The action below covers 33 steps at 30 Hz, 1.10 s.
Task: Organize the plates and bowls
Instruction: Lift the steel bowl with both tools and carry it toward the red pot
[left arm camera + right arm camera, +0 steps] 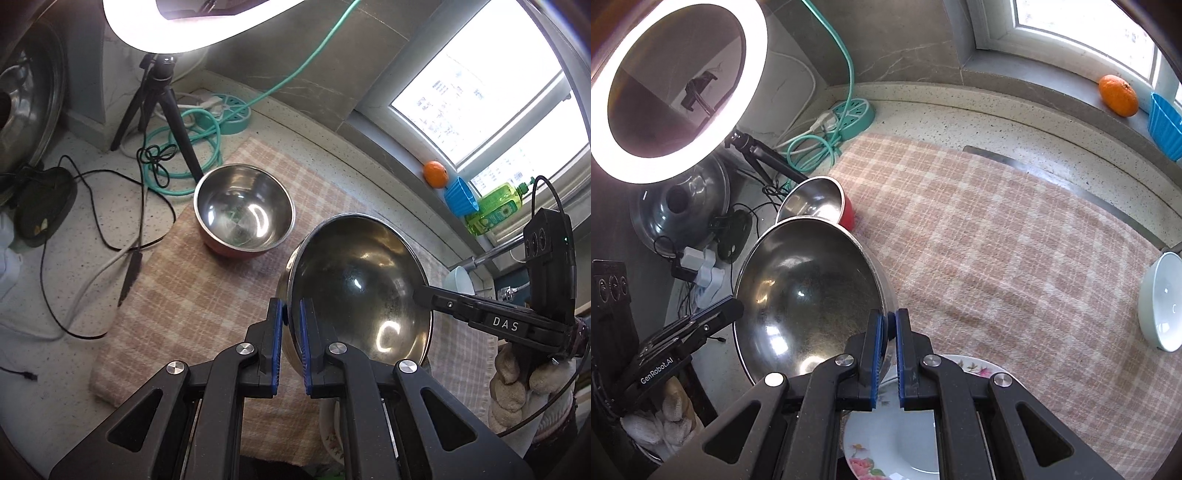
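Both grippers hold one large steel bowl point(362, 284) above the plaid cloth point(192, 295). My left gripper point(291, 314) is shut on its left rim. My right gripper point(889, 325) is shut on its right rim; the bowl also shows in the right wrist view point(809, 295). A smaller steel bowl with a red outside point(243, 210) sits on the cloth further back, also seen in the right wrist view point(816, 203). A floral plate point(897, 443) lies under my right gripper. A pale bowl point(1161, 302) sits at the cloth's right edge.
A ring light point(679, 88) on a tripod point(162, 107), a teal power strip point(849, 114) and tangled cables point(110, 206) crowd the back left counter. A steel lid point(683, 206) leans at left. An orange point(1117, 94), blue cup point(461, 197) and green bottle point(496, 206) sit on the sill.
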Each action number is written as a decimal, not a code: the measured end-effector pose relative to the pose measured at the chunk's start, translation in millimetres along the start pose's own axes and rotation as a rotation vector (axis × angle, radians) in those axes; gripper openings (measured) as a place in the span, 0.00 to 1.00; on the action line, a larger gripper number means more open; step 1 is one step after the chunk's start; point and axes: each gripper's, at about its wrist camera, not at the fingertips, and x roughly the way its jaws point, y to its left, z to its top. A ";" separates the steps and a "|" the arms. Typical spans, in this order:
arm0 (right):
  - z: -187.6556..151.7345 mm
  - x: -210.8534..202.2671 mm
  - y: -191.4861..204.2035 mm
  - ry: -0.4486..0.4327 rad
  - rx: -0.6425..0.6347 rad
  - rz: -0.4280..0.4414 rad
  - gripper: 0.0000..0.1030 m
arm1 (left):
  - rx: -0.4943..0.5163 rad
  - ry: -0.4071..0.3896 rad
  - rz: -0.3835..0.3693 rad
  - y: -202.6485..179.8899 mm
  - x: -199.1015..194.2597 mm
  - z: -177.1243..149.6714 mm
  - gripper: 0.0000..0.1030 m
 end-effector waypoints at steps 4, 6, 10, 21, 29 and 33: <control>-4.2 9.3 11.3 0.014 -0.005 0.009 0.06 | -0.018 -0.001 0.014 13.6 -4.2 -4.5 0.07; -7.0 14.7 16.8 0.023 -0.010 0.013 0.06 | -0.033 0.001 0.018 21.1 -5.2 -6.8 0.07; -12.4 27.6 25.8 0.044 -0.012 0.017 0.06 | -0.048 0.006 0.033 32.0 -6.6 -12.7 0.07; -25.5 59.6 43.4 0.101 -0.013 0.032 0.06 | -0.092 0.027 0.070 60.6 -2.8 -22.8 0.07; -36.1 75.0 45.5 0.134 0.007 0.038 0.07 | -0.100 0.045 0.084 70.6 4.3 -25.4 0.07; -41.4 80.6 45.0 0.146 0.019 0.039 0.07 | -0.097 0.051 0.087 71.6 6.7 -25.9 0.07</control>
